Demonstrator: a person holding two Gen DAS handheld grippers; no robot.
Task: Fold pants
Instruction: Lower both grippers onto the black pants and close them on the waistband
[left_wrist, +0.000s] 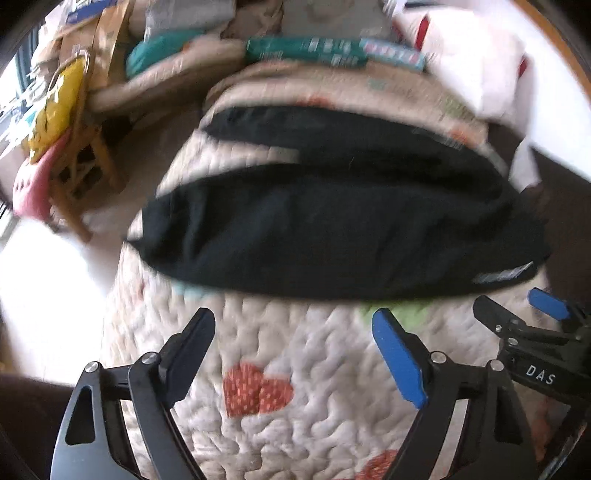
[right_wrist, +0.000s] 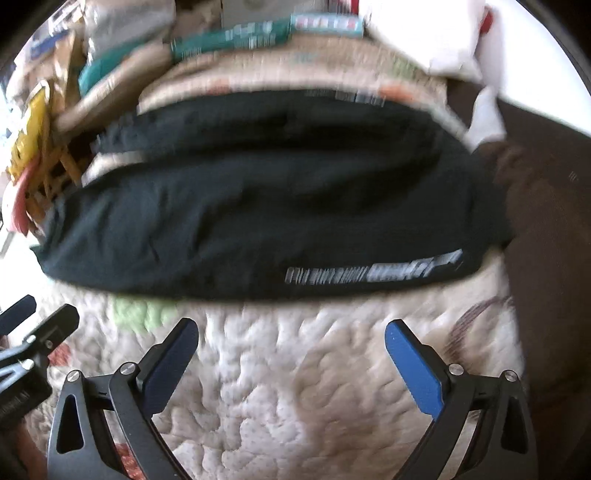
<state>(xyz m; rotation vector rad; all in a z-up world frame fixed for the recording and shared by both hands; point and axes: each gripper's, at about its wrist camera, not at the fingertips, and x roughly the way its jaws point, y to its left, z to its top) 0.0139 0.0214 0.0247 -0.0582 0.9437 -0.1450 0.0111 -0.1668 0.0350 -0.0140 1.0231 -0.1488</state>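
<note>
Hovering with jaws spread wide and nothing between them, the left gripper (left_wrist: 293, 321) hangs above a white quilted bedspread (left_wrist: 314, 350) patterned with red hearts (left_wrist: 256, 393), its blue-padded finger (left_wrist: 397, 354) on one side and its black finger (left_wrist: 190, 347) on the other. Just to its right, the right gripper (right_wrist: 291, 332) is held the same way, fingers parted and gripping nothing; its tips also show at the right edge of the left camera's view (left_wrist: 517, 306).

Ahead of both sets of tongs, not touching either, the black fabric pants (right_wrist: 258, 206) lie flat across the bedspread, laid crosswise to the fingers. A white printed logo strip (right_wrist: 373, 273) runs along the near edge of the pants, closest to the right gripper's blue finger (right_wrist: 413, 369). A second dark band of the garment lies farther back (left_wrist: 314, 136), with a strip of quilt showing between the two at the left.

Beyond the pants, at the far end of the bed, sit a teal printed package (left_wrist: 332, 51) and white pillows (left_wrist: 476, 62). Off to the left of the left gripper stands a wooden chair (left_wrist: 85, 173) holding a yellow item (left_wrist: 55, 110) and a pink one (left_wrist: 31, 184). Both views are motion-blurred.
</note>
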